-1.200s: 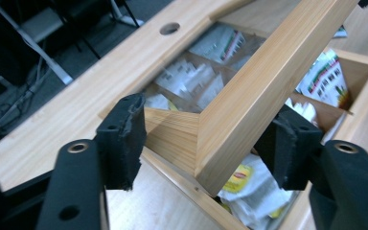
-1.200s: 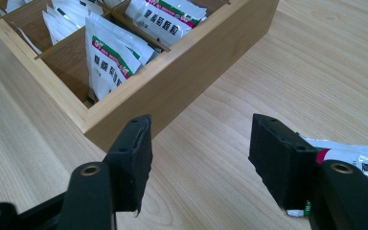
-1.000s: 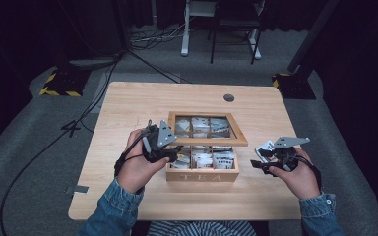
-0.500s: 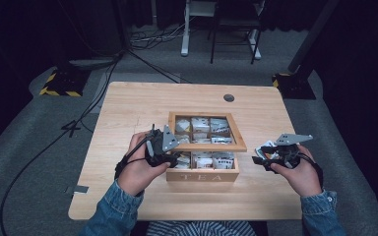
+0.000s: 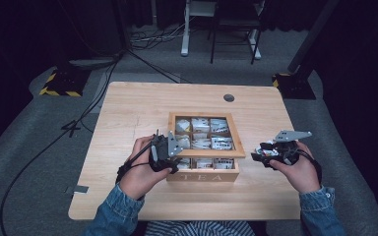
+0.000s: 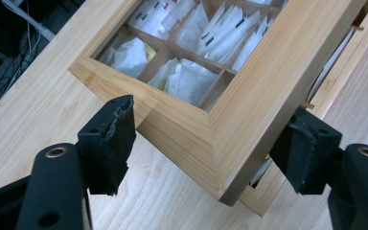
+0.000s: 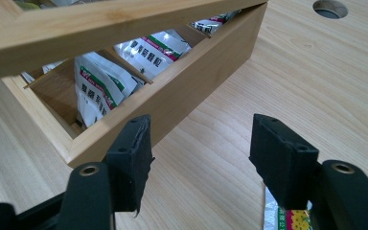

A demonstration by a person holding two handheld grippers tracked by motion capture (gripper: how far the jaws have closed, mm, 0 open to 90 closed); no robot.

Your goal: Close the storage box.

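Observation:
A wooden tea box [image 5: 202,175] marked TEA stands mid-table, with tea packets [image 5: 200,125] in its compartments. Its windowed lid [image 6: 249,91] is tilted up at the front, off the box wall. My left gripper [image 5: 170,147] is at the lid's front-left corner. In the left gripper view my left gripper [image 6: 211,115] is open wide, a pad at either side of that corner. My right gripper [image 5: 261,153] hovers just right of the box, apart from it. It is open [image 7: 202,125], facing the gap under the lid. A packet's edge [image 7: 287,218] shows beneath its right jaw.
Bare table top [image 5: 138,108] lies left of and behind the box. A round cable hole [image 5: 229,98] sits near the far edge. Beyond the table there are floor cables [image 5: 142,37] and a stand's legs [image 5: 216,29].
The lid's front edge has come up off the box at my left gripper. The right hand has shifted slightly towards the box.

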